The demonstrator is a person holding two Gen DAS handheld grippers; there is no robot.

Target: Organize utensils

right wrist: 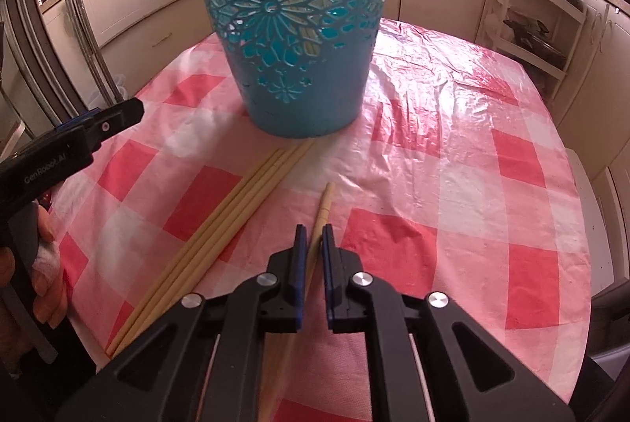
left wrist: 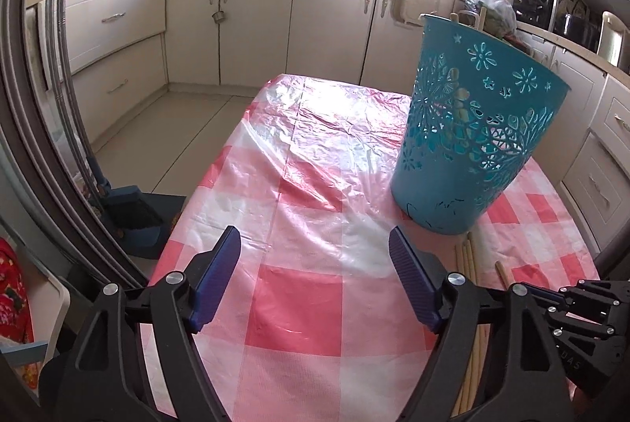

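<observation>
A teal cut-out plastic basket (right wrist: 293, 28) stands upright on the red-and-white checked table cover (right wrist: 453, 186); it also shows in the left wrist view (left wrist: 468, 130), with wooden utensil ends sticking up at its far rim. A bundle of several wooden chopsticks (right wrist: 220, 225) lies in front of the basket. My right gripper (right wrist: 313, 231) is shut on a single chopstick (right wrist: 325, 203), which points toward the basket. My left gripper (left wrist: 315, 248) is open and empty over the cloth, left of the basket; it also shows at the left of the right wrist view (right wrist: 114, 117).
Cream kitchen cabinets (left wrist: 256, 24) and a countertop with pans and bags ring the table. A tall chrome-edged appliance (left wrist: 59, 87) and a blue dustpan (left wrist: 138, 221) stand left of the table. A white shelf rack (right wrist: 527, 24) stands at the back right.
</observation>
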